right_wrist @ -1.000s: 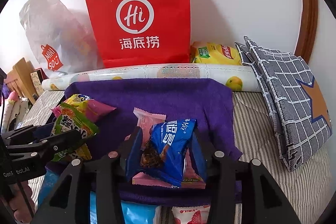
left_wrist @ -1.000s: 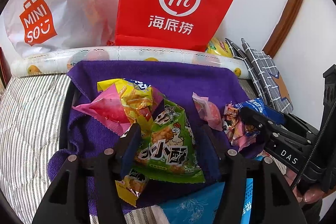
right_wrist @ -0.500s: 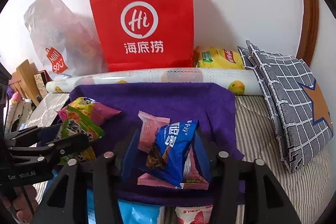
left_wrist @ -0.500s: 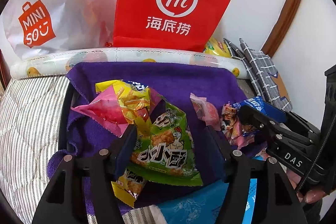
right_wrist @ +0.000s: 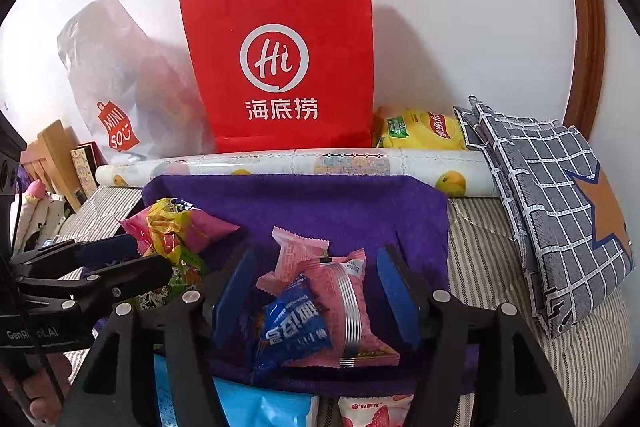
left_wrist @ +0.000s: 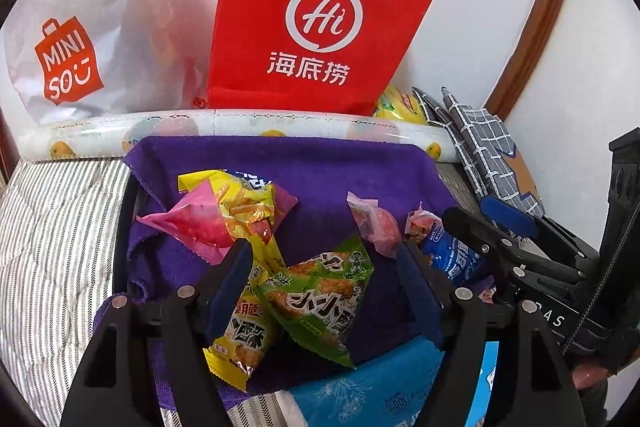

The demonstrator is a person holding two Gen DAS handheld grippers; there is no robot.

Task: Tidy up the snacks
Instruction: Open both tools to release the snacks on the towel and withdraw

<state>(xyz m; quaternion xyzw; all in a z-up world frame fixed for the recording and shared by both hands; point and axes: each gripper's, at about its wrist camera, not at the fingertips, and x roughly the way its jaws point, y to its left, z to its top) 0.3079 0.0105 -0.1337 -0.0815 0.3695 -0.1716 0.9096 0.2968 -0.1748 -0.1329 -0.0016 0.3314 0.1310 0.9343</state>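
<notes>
Snacks: green packet only left view; both grippers wide.

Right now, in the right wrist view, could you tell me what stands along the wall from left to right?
MINISO plastic bag → red Haidilao paper bag → yellow chip bag → grey checked cushion.

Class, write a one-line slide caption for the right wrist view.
Open right tool poised over a blue snack packet and pink packets on a purple towel.
</notes>
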